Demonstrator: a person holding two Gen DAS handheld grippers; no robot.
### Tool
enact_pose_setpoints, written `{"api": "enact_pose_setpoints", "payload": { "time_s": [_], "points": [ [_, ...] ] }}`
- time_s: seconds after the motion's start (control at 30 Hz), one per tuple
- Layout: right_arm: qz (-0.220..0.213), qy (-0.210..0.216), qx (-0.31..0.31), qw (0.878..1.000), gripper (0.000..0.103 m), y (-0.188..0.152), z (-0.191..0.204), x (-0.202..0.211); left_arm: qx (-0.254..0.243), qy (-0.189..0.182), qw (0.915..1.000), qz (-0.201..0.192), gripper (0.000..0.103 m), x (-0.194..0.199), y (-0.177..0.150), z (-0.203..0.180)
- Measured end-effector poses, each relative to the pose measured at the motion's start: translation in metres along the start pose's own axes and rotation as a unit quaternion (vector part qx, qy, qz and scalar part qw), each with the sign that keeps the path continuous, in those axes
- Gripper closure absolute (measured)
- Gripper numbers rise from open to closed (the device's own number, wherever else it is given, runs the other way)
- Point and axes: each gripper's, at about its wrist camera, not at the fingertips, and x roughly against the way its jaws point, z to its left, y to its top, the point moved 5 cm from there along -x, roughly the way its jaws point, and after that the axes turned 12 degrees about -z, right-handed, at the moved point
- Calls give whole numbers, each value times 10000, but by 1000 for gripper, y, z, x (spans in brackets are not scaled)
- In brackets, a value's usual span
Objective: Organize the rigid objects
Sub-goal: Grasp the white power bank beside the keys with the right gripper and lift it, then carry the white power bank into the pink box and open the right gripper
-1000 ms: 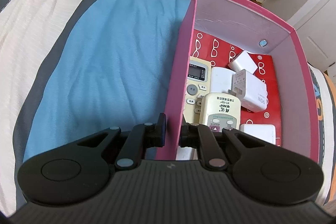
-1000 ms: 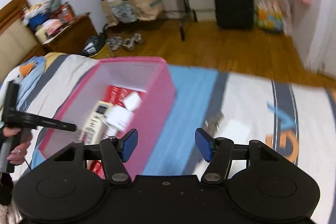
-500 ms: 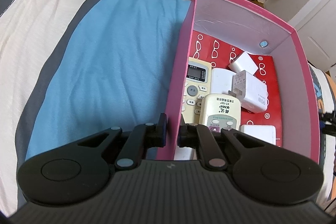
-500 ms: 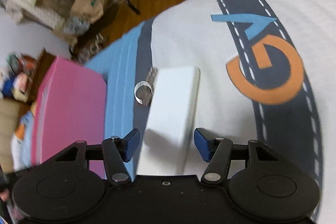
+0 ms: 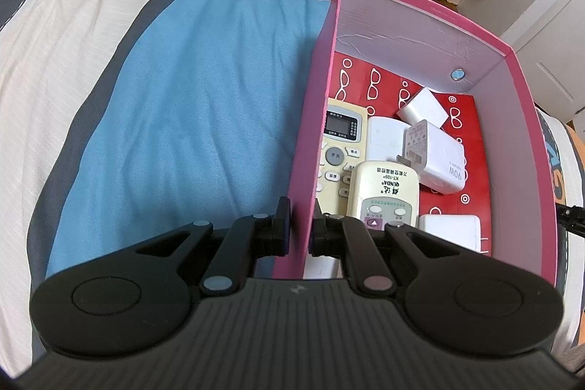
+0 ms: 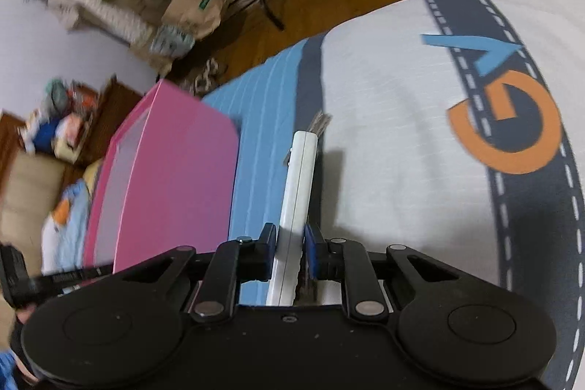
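A pink box (image 5: 420, 0) stands on the bed. It holds two cream remotes (image 5: 384, 192) and several white chargers (image 5: 438, 159). My left gripper (image 5: 299, 229) is shut on the box's near left wall, one finger outside and one inside. To the right of the pink box (image 6: 172, 178) in the right wrist view, a flat white adapter block (image 6: 301, 178) stands on edge on the bedcover. My right gripper (image 6: 290, 254) has its jaws closing on the block's near end, with the blue pads against both faces. The block's far end is blurred.
The bedcover has a blue band (image 5: 190, 105), grey stripes and white areas with an orange and blue print (image 6: 512, 119). Wooden floor, bags and furniture lie beyond the bed. The other hand-held gripper (image 6: 36, 280) shows at the lower left of the right wrist view.
The right gripper dropped toward the bed and rolled. Its jaws went from wide apart to tight around the white block, now seen edge-on. The left gripper and box stayed put.
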Motion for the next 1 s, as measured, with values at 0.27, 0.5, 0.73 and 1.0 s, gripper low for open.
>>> {"api": "enact_pose_setpoints", "payload": {
  "time_s": [0.27, 0.5, 0.73, 1.0],
  "points": [
    [232, -97, 27, 9997, 73, -12, 1, -21, 17, 1, 10000, 5, 95, 0, 0, 0],
    [150, 381, -195, 9990, 58, -20, -3, -33, 34, -2, 10000, 10, 95, -1, 1, 0],
    [-145, 428, 411, 9981, 82, -22, 17, -31, 58, -13, 10000, 16, 95, 0, 0, 0],
    [-662, 390, 1469, 9862, 84, -22, 64, 18, 65, -31, 10000, 15, 94, 0, 0, 0]
  ]
}}
